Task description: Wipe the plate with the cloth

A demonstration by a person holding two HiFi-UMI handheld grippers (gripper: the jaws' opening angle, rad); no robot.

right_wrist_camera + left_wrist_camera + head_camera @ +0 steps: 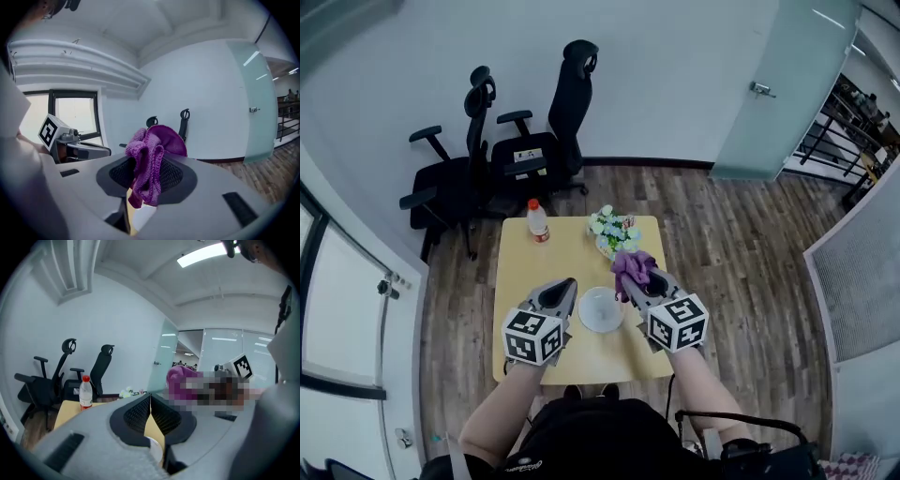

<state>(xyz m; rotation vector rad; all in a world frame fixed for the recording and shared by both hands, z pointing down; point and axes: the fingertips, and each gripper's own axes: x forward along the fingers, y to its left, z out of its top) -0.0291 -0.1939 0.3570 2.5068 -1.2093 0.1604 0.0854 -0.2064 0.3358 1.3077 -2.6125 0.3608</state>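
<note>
Hovering at the left, left gripper [561, 289] has its jaws together on nothing. Plate [601, 309] lies on the counter [525, 267] between both grippers. Right gripper [630, 281], clamped on the purple cloth [633, 265], sits just right of it (likely the wiping hand). Bottle [538, 221] and flowers [613, 231] stand beyond; wood floor [741, 244].

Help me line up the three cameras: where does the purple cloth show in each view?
Head view: purple cloth just right of centre, at the tip of the right gripper, up-right of the plate.
Left gripper view: purple cloth right of centre, past the shut left gripper.
Right gripper view: purple cloth dead centre, pinched between the jaws.
Shared landmark: the black office chairs by the wall, in all three views.
</note>
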